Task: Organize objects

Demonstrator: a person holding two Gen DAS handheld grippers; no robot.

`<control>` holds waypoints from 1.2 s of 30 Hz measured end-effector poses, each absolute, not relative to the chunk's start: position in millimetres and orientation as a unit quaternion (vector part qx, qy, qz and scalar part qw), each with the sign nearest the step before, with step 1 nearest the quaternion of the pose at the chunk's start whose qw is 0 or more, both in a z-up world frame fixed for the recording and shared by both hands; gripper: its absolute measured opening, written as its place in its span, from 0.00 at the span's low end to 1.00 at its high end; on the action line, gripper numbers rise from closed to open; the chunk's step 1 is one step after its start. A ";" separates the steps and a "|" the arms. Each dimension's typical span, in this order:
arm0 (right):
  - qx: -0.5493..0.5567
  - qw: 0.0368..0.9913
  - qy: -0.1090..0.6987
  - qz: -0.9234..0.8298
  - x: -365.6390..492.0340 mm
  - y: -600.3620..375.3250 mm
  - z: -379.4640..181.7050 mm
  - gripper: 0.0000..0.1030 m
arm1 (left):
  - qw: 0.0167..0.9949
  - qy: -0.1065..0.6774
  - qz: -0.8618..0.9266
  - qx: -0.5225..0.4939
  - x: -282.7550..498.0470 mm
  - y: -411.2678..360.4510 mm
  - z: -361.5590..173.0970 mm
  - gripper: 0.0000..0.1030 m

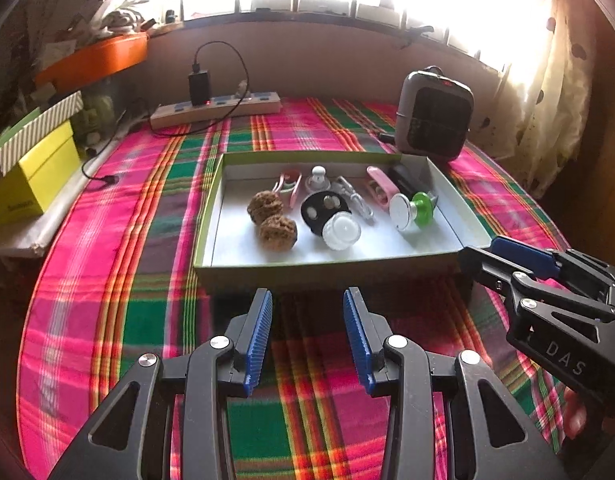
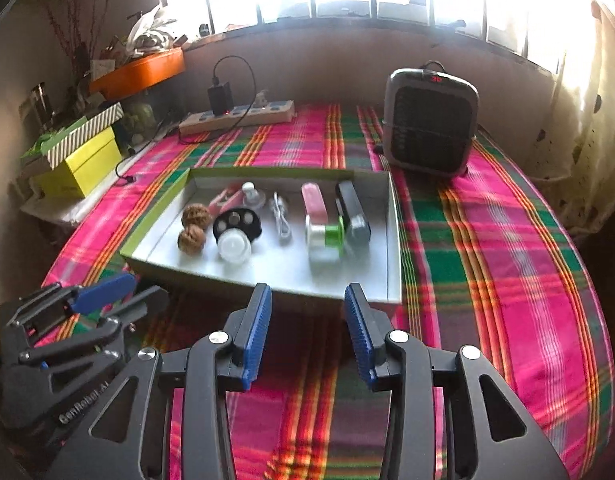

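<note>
both tongs, left (image 1: 307, 336) and right (image 2: 307, 332), gape apart and empty, just short of the tray (image 2: 393, 240). small items sit grouped inside it, ahead of the tongs, probably already sorted.

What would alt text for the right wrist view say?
A shallow box of small items, including two walnuts, sits on a plaid cloth. The right gripper, open and empty, points toward it; the left gripper shows at lower left.

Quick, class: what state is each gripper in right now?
Left gripper: jaws open, holding nothing.
Right gripper: jaws open, holding nothing.
</note>
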State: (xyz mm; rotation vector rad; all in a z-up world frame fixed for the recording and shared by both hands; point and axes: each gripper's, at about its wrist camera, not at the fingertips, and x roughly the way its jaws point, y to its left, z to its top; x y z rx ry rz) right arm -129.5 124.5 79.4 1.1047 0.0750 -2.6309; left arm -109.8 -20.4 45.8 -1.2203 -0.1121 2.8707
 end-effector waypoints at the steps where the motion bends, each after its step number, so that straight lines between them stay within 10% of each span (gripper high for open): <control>1: 0.383 0.140 0.027 -0.913 -126.4 125.8 78.1 0.38 | 0.008 -0.037 0.919 -0.392 -107.6 -20.7 44.8 0.34; 27: 0.429 0.120 0.052 -0.894 -82.5 139.1 35.5 0.39 | -0.021 -0.020 0.906 -0.422 -70.7 -8.4 12.7 0.34; 36: 0.410 0.103 0.049 -0.905 -76.1 145.8 32.4 0.56 | -0.033 -0.017 0.913 -0.405 -67.4 -5.1 10.6 0.35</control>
